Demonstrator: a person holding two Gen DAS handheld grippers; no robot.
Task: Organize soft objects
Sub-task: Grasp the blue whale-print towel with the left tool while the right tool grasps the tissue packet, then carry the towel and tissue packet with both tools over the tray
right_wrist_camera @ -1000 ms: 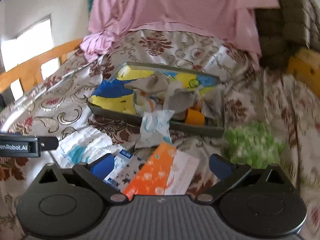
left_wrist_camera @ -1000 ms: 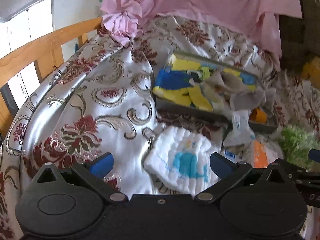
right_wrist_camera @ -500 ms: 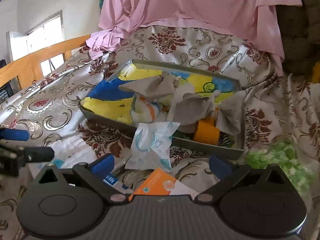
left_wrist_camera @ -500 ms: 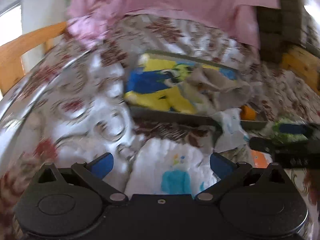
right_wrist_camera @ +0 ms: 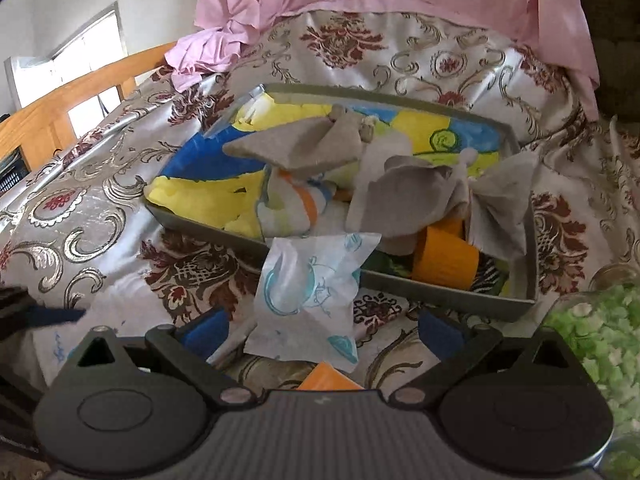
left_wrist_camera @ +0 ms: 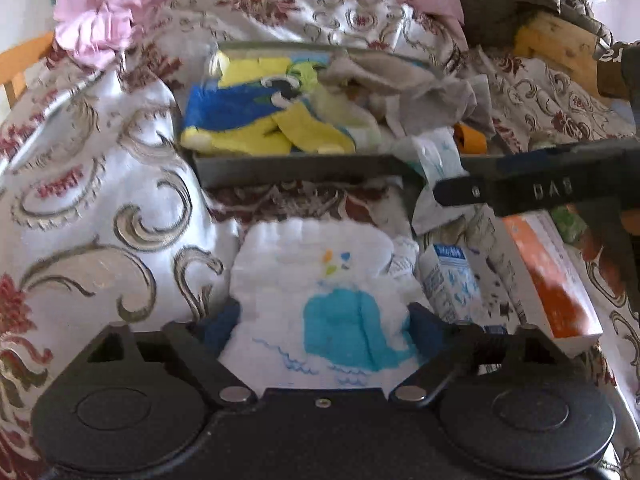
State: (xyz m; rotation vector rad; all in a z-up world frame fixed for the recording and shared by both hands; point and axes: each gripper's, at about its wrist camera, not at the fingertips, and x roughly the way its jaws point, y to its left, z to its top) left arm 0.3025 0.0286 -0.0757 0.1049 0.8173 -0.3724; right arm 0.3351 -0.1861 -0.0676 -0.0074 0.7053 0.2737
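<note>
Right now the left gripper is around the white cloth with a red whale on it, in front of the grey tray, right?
Almost. The whale is blue, not red. The left wrist view shows the left gripper closing around the white cloth, in front of the grey tray.

Right gripper [right_wrist_camera: 322, 326] jaws spread, nothing pinched. White printed cloth [right_wrist_camera: 312, 292] lies between them, draped over near rim of grey tray [right_wrist_camera: 448, 292]. Tray holds grey cloths [right_wrist_camera: 412, 200], orange cup [right_wrist_camera: 444, 258].

Bare bedspread [left_wrist_camera: 100, 184] left of crowded tray [left_wrist_camera: 280, 166]
</note>
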